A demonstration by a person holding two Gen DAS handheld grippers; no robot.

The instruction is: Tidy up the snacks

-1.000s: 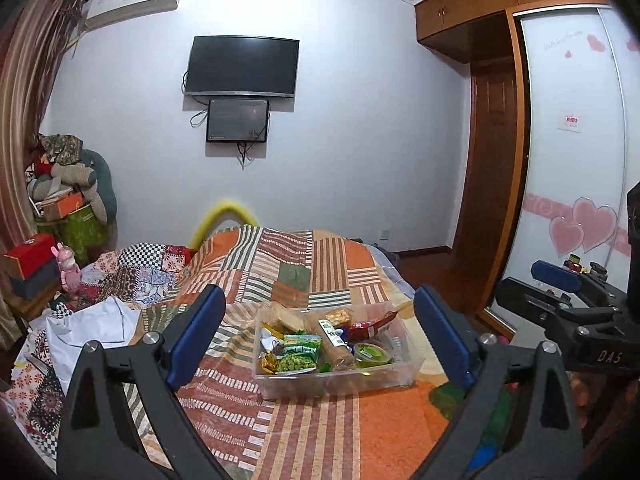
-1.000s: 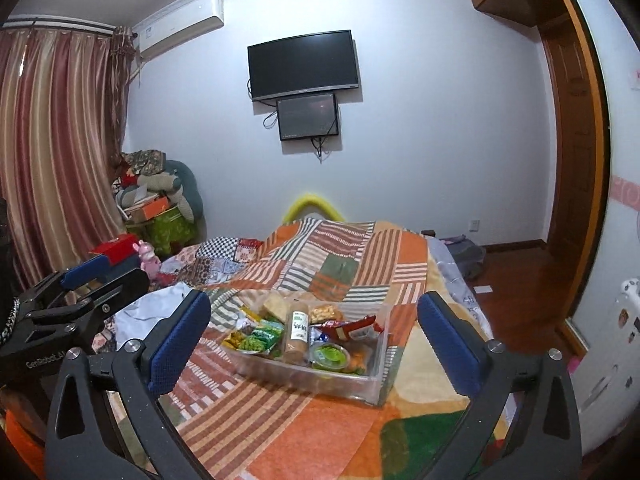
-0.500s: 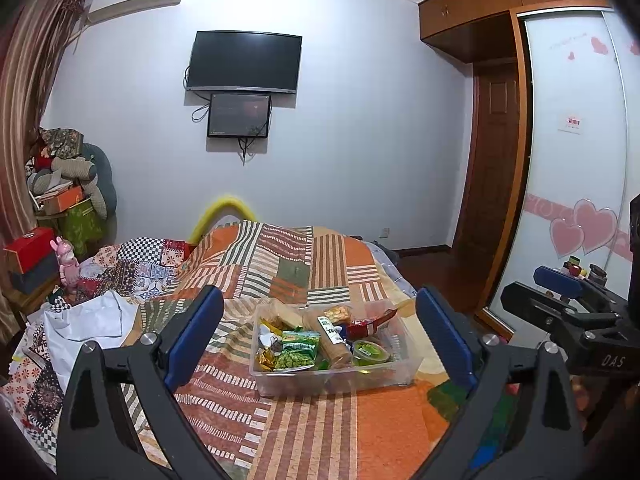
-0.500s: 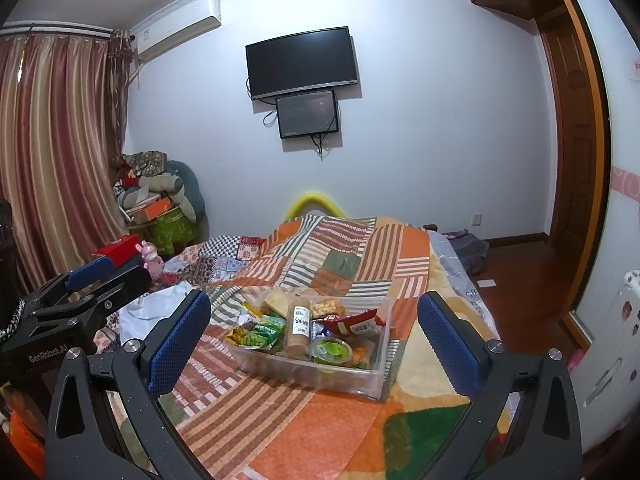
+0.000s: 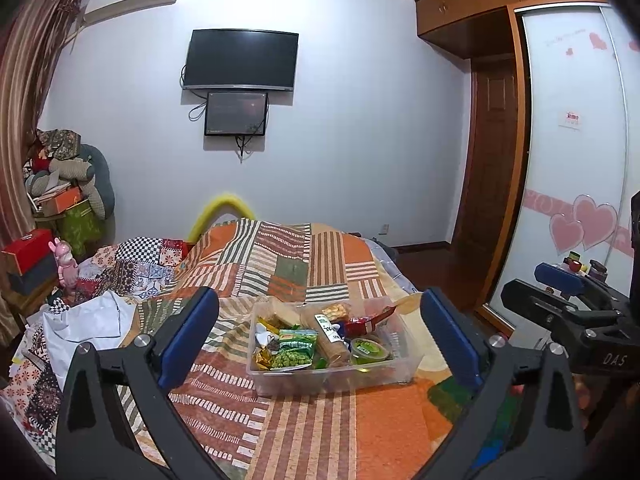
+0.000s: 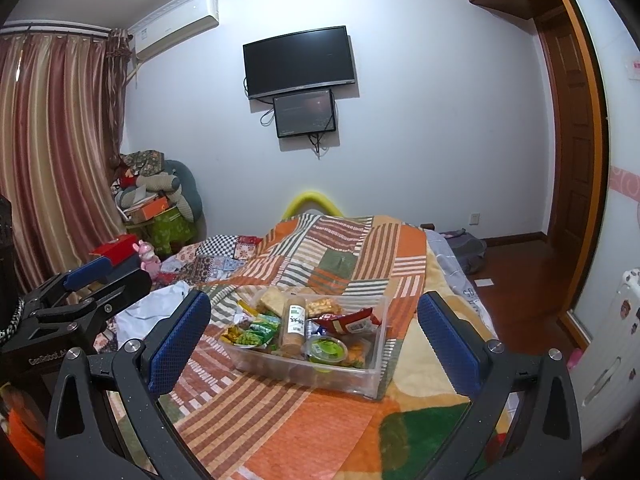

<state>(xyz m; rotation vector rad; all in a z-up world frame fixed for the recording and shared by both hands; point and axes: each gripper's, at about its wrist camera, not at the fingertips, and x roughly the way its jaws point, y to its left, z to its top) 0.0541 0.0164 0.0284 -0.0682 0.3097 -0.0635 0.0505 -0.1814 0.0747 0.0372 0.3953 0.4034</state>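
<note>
Hovering wide open and empty, the left gripper (image 5: 320, 334) and right gripper (image 6: 314, 334) face the clear snack bin (image 5: 408, 354) on the patchwork blanket (image 5: 304, 432), where soft bedding may let it tip or slide if pushed off-centre.

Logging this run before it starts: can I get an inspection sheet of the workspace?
Surface: bed with striped patchwork blanket.
Job's things: clear bin on the blanket, holding a green pea bag, biscuit tube, green cup, red packet.
Clutter: white cloth and quilt at the bed's left.
Grippers: left claw and right claw open, empty, short of the bin.
Cables: wires under the TV.
Surroundings: curtain, air conditioner, wardrobe.
</note>
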